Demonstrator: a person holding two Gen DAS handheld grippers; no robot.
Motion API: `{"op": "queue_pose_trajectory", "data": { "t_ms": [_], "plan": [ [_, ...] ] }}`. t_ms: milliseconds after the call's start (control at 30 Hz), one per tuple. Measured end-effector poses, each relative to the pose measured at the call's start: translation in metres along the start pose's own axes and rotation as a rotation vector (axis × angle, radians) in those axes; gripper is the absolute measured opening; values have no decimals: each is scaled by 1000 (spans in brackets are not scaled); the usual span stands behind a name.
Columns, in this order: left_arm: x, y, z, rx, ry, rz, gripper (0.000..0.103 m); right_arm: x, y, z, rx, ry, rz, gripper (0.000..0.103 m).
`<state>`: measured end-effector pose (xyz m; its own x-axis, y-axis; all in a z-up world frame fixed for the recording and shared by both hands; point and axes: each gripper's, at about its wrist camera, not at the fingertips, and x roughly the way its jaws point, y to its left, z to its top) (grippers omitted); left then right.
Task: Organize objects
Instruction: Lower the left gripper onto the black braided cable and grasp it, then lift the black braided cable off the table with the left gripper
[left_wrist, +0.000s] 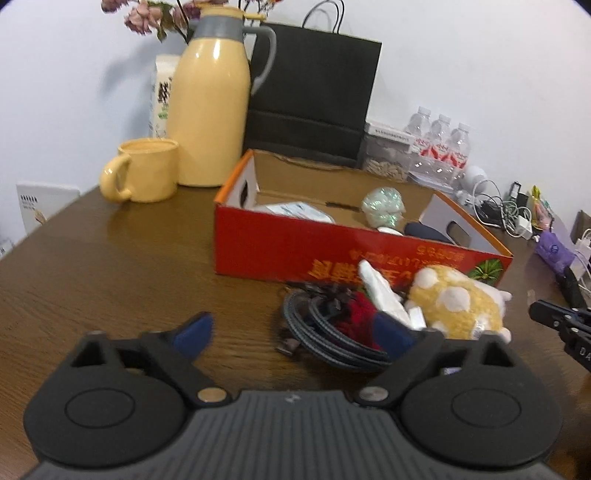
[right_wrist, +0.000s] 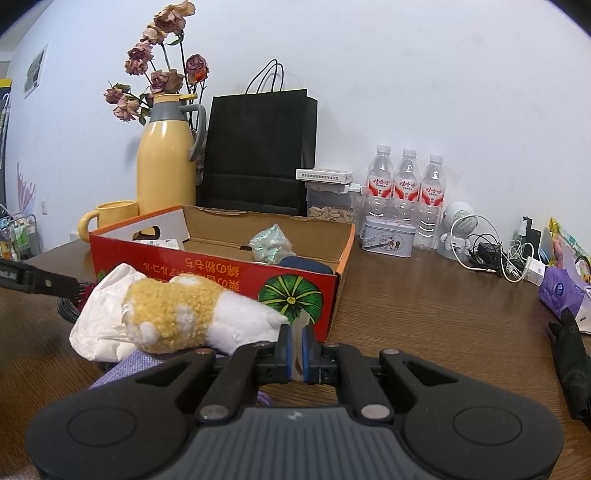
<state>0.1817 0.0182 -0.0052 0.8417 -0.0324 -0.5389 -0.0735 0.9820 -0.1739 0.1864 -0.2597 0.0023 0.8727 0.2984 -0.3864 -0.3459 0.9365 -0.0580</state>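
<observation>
Sitting on table (left_wrist: 110, 266) against red box (left_wrist: 266, 251) front wall: plush (right_wrist: 177, 314), tissue (right_wrist: 99, 317), coiled cable (left_wrist: 325, 339). Left gripper (left_wrist: 295, 332) spread wide, tips either side of cable, holding nothing. Right gripper (right_wrist: 295, 343) pressed together, just beside plush's white end; whether it pinches fabric, cannot tell. Plush likely light, soft, squashy: pinch mid-body. Cable floppy, may uncoil: grab across bundled loops. Box open, partly filled.

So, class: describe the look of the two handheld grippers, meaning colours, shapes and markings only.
Both match. The left gripper and right gripper have matte black bodies, a grey ribbed centre panel, two round black discs on either side, angled black linkage arms with silver pivot pins, and blue finger pads. No cables or sleeves show.
</observation>
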Motion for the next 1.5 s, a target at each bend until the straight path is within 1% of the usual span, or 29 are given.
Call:
{"op": "queue_pose_trajectory", "data": {
  "t_ms": [67,100,167,267,367,467,600,633,700,767,800,867,967,1067,1100,1333,1500],
  "plan": [
    [2,0,-2,-29,15,-38,48,0,0,0,-1,-1,1,5],
    [1,0,-3,-43,16,-60,41,0,0,0,-1,-1,1,5],
    [-3,0,-3,-50,3,-48,32,0,1,0,0,-1,1,5],
    [-7,6,-4,-62,1,-44,25,0,1,0,-1,-2,0,5],
    [-15,15,-5,-64,0,-39,22,0,2,0,-2,-3,2,5],
    [-24,27,-7,-61,-3,-27,21,0,2,0,-2,-3,2,5],
    [-31,46,-7,-67,-9,12,21,0,2,0,-3,-3,2,5],
    [-32,50,-8,-63,-12,15,22,0,2,0,-4,-3,2,5],
    [-36,52,-9,-44,-23,20,31,0,2,0,-3,-3,1,5],
    [-40,51,-10,-33,-36,19,59,0,2,0,-3,-2,1,5],
    [-41,50,-10,-27,-46,26,64,0,2,0,-2,-2,0,5],
    [-44,49,-9,-23,-61,24,81,0,2,0,-1,-3,-2,5],
    [-46,43,-9,-5,-69,-3,93,0,1,-1,-1,-2,-1,5],
    [-48,28,-12,71,-81,-19,102,0,2,-1,-1,-3,-1,5],
    [-47,22,-14,106,-79,-22,103,0,2,0,-2,-3,-2,5],
    [-28,-11,-28,352,-6,48,103,0,1,-1,-2,-6,2,5],
    [-11,-14,-28,450,18,96,103,-1,0,-1,-2,-8,5,5]
  ]
}}
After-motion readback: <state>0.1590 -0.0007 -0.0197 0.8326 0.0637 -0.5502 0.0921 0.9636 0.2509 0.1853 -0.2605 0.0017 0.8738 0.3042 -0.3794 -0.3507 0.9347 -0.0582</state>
